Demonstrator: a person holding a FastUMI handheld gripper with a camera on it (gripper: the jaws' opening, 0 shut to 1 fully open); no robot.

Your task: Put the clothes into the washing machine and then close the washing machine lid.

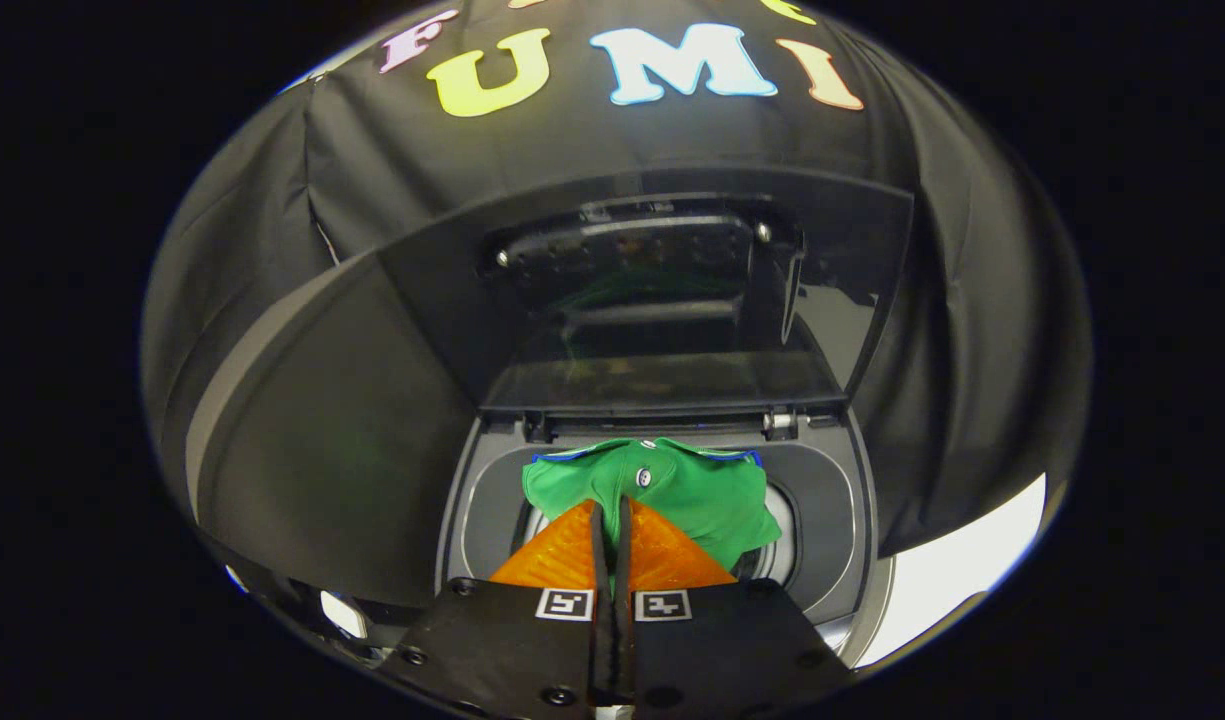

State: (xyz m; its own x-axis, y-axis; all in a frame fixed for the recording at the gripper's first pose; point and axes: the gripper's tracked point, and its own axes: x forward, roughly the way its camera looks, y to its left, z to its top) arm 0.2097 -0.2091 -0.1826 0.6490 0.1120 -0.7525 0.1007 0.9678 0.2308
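The gripper has its fingers pressed together on a fold of the green shirt, which hangs over the round opening of the washer, near its back edge, under the lid standing open.

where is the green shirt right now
In the gripper view, the green shirt hangs over the washing machine's open drum mouth, just ahead of the tool, whose closed fingers pinch its fabric, below the raised lid.
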